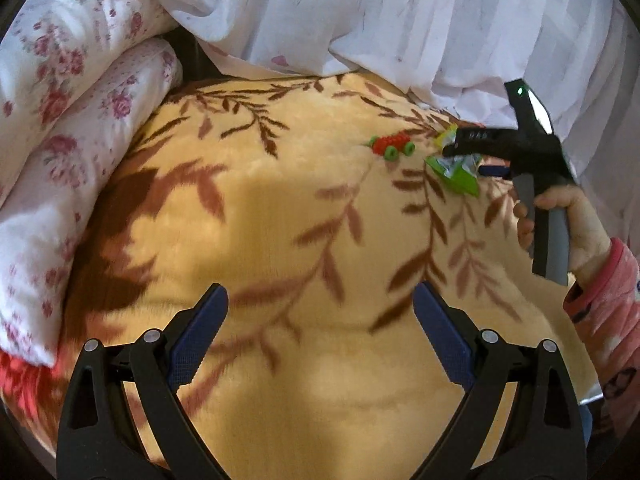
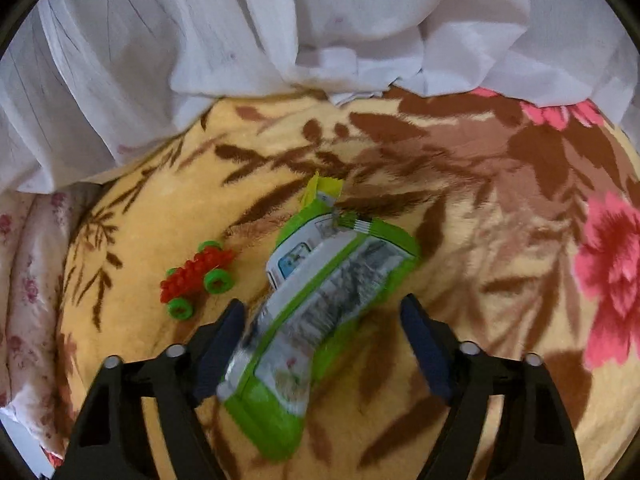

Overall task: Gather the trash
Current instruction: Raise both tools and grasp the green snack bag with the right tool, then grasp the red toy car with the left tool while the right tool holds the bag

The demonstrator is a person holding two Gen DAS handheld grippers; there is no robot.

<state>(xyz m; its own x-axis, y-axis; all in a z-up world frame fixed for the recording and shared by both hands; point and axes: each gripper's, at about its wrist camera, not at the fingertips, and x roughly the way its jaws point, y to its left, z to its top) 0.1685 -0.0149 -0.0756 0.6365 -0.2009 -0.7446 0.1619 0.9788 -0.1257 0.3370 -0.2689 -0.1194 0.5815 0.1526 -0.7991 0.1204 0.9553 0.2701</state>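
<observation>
Both hand-held grippers, left (image 1: 320,320) and right (image 2: 322,336), gape, angled downward.

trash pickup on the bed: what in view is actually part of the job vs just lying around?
Job:
- green snack wrapper, lying on the blanket between the open fingers of the right gripper
- right gripper
- left gripper, open, nothing between its fingers

Lying about:
- red and green toy car, beside the wrapper
- yellow leaf-print blanket
- white sheet
- floral quilt

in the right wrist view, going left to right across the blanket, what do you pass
floral pillow → red and green toy car → green snack wrapper, lying between the right gripper fingers → pink flower print
</observation>
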